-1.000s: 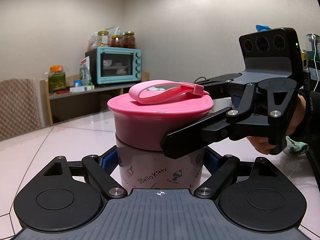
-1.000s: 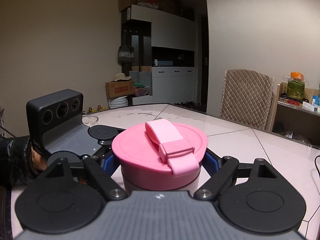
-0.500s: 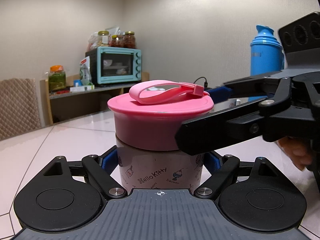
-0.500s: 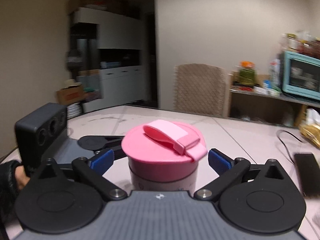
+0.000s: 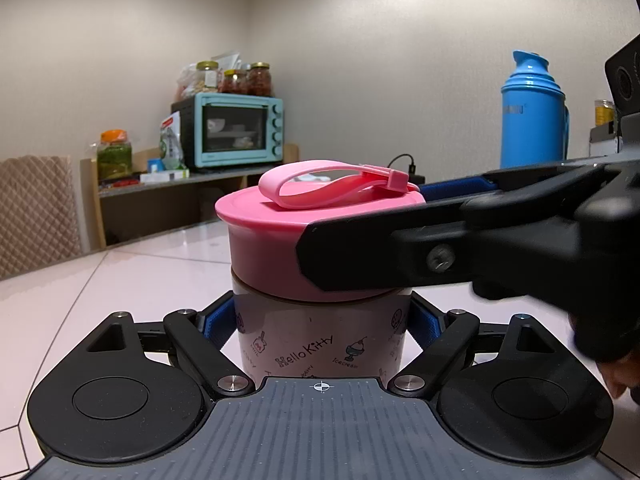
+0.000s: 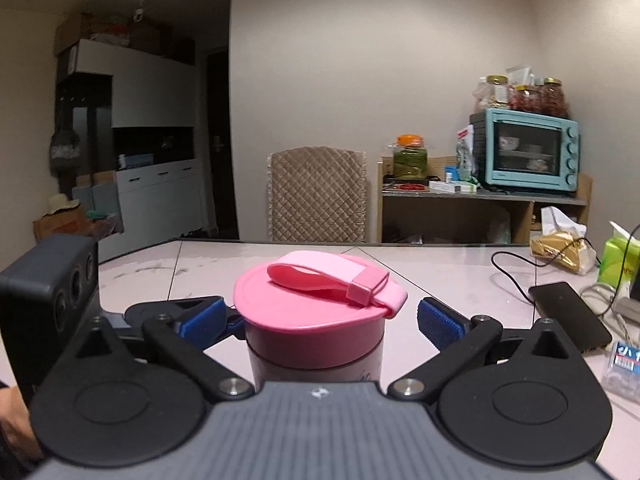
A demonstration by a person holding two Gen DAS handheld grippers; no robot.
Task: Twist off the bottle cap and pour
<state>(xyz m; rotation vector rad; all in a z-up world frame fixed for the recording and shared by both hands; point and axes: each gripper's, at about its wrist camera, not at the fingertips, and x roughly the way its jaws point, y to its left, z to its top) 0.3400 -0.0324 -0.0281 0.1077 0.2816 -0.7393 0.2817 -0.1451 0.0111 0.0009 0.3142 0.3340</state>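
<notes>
A Hello Kitty bottle (image 5: pixel 320 336) with a wide pink screw cap (image 5: pixel 280 236) and a pink strap stands upright on the pale table. My left gripper (image 5: pixel 322 324) is shut on the bottle's body below the cap. My right gripper (image 6: pixel 320 320) is open around the pink cap (image 6: pixel 316 312); its blue pads (image 6: pixel 436 322) stand apart from the cap on both sides. In the left wrist view the right gripper's black finger (image 5: pixel 400 252) crosses in front of the cap from the right.
A blue thermos (image 5: pixel 532 116) stands at the back right. A black phone (image 6: pixel 568 316), cables, a green tissue pack (image 6: pixel 620 260) and a yellow bag (image 6: pixel 564 248) lie to the right. A chair (image 6: pixel 318 196) and a shelf with a teal oven (image 6: pixel 528 152) stand behind the table.
My right gripper let go of the cap, opened, and swung around the bottle to a new angle. The left gripper and bottle stayed still.
</notes>
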